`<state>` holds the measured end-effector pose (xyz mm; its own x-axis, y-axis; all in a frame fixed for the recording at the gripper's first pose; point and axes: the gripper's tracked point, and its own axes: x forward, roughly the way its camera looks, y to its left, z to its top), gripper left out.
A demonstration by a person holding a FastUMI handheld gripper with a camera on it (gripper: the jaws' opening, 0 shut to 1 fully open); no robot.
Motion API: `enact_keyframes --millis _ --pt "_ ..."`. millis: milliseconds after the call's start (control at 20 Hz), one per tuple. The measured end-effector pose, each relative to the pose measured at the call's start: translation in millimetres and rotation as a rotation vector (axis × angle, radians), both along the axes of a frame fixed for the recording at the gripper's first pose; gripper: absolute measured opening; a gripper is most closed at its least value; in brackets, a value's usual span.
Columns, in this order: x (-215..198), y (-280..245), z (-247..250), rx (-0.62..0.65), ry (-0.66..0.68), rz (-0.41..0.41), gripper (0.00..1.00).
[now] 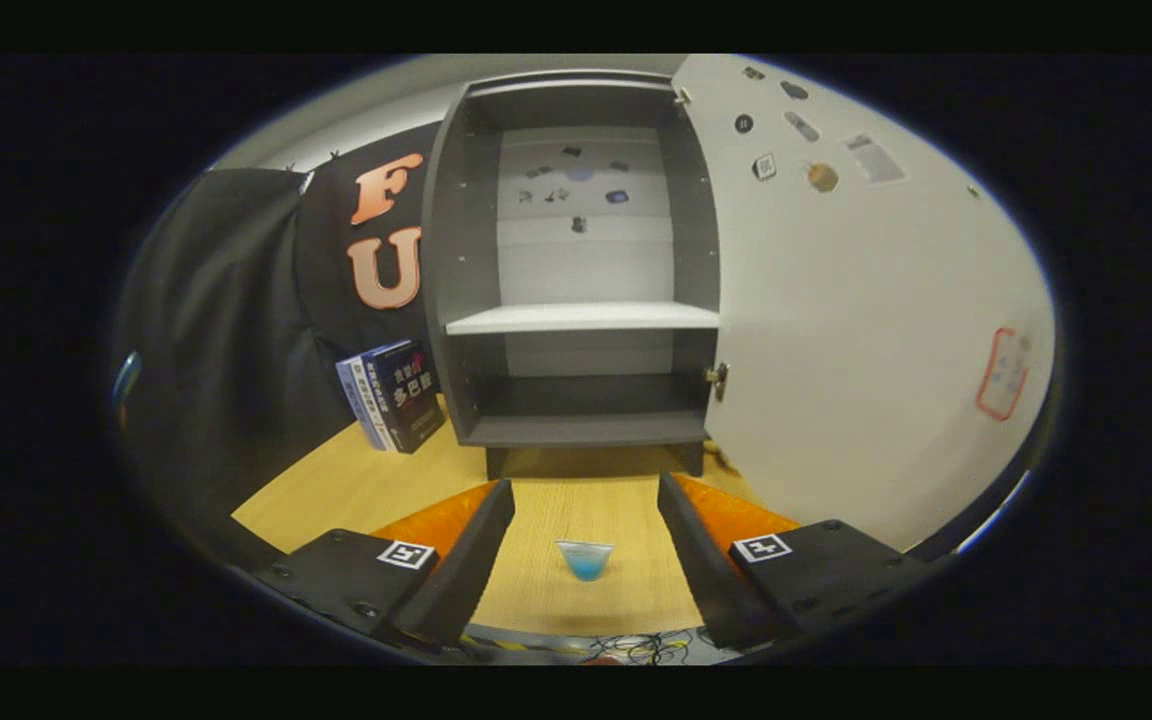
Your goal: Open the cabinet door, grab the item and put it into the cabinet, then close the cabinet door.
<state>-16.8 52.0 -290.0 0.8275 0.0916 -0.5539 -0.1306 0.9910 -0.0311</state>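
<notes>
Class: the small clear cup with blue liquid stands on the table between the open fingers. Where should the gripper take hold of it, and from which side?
Probably grip the cup across its side walls, just under the wider rim, coming level from the front. It stands upright and tapers downward, and the gripper is open with a finger either side, touching nothing. Staying level keeps the blue liquid in.

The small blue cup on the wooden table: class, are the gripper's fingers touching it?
Apart. The gripper view shows the small blue cup standing between the open fingers, with bare wooden table visible on both sides of it.
</notes>
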Motion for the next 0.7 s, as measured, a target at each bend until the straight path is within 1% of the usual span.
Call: enact_keyframes --millis 100,250,450,550,700 --pt "11 3 -39 -0.020 0.061 0.015 0.93" --pt "15 2 -85 -0.057 0.137 0.034 0.93" --pt "15 -15 -138 -0.143 0.219 0.015 0.95" --pt "9 -23 -158 -0.148 0.258 0.009 0.95" --pt "-7 -29 -182 -0.121 0.333 -0.013 0.95"
